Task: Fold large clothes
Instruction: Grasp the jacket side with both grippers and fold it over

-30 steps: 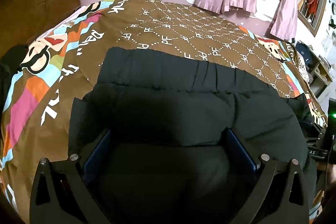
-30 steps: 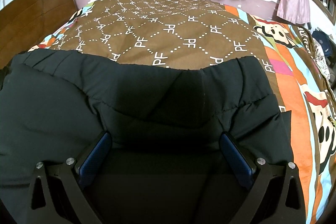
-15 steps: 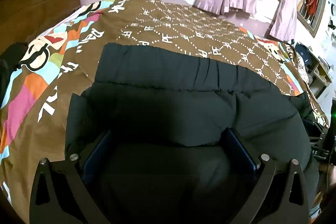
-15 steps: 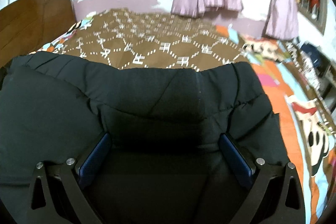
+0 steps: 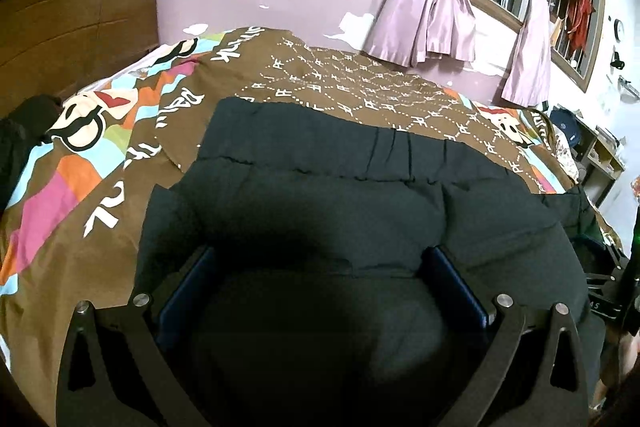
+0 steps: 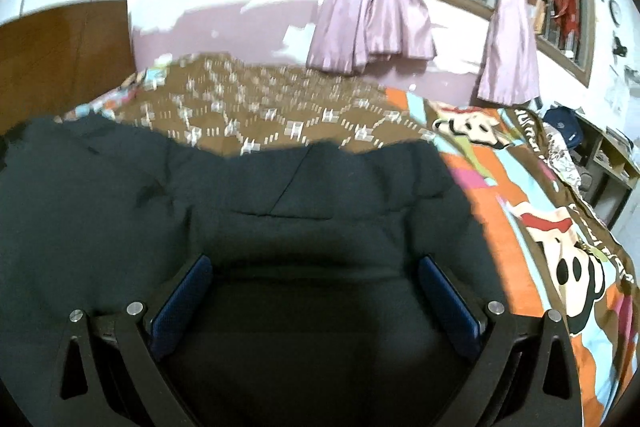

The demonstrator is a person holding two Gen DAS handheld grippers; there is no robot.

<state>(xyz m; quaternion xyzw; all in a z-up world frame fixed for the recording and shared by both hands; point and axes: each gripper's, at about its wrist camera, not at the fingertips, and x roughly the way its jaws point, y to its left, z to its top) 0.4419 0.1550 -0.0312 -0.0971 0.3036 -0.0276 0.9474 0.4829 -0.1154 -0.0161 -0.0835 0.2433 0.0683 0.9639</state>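
Observation:
A black puffy jacket (image 5: 320, 195) lies across the brown patterned bedspread (image 5: 360, 87), its far hem running straight across the bed. My left gripper (image 5: 318, 255) is over the jacket's near left part. Its blue-padded fingers (image 5: 188, 287) stand wide apart and a thick roll of the jacket bulges between them. In the right wrist view the same jacket (image 6: 280, 195) fills the lower frame. The right gripper (image 6: 316, 261) is also open wide over the jacket's near right part, with fabric swelling between its pads (image 6: 448, 299). The near edge of the jacket is hidden under both grippers.
A wooden headboard (image 5: 72, 27) stands at the left. Tied pink curtains (image 5: 432, 7) hang at the barred window behind the bed. Shelving with clutter (image 5: 596, 155) sits at the right. Another dark garment (image 5: 24, 131) lies at the bed's left edge.
Both views have tilted upward, showing more wall and window. The jacket's far hem now reaches farther over the bedspread. The right view is blurred by motion. The fingers' spread is unchanged.

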